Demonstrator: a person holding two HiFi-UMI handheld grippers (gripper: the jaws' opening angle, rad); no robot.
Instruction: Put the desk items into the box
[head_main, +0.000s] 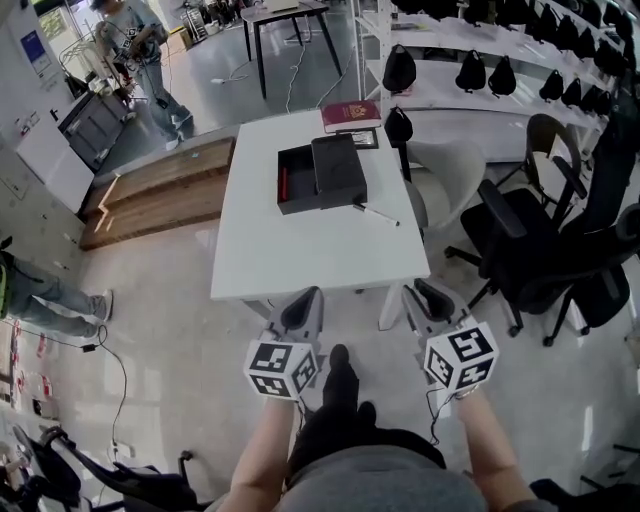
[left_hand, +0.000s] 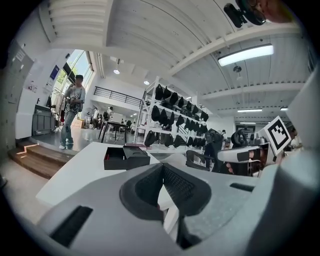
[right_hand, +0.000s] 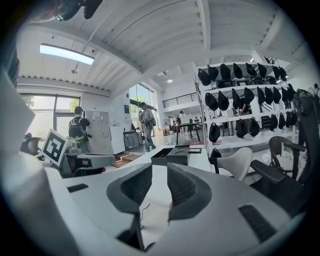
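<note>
Status: early stage, as judged from the present layout. The box (head_main: 297, 204) stands open at the far centre of the table (head_main: 300, 255), with its lid (head_main: 338, 168) lying across its right side. A red object (head_main: 283, 183) is visible inside, against the left wall. Three items remain outside the box: a pen (head_main: 375, 214) just right of it, a red book (head_main: 351, 115) at the far edge, and a dark flat item (head_main: 364, 138) just near of the book. The left gripper (left_hand: 161, 167) has its jaw tips together and grips nothing. The right gripper (right_hand: 160, 172) has its jaws partly apart with nothing between them. Both are held at the near edge of the table, well apart from every item. Remaining work: pick up each loose item and place it in the box.
</note>
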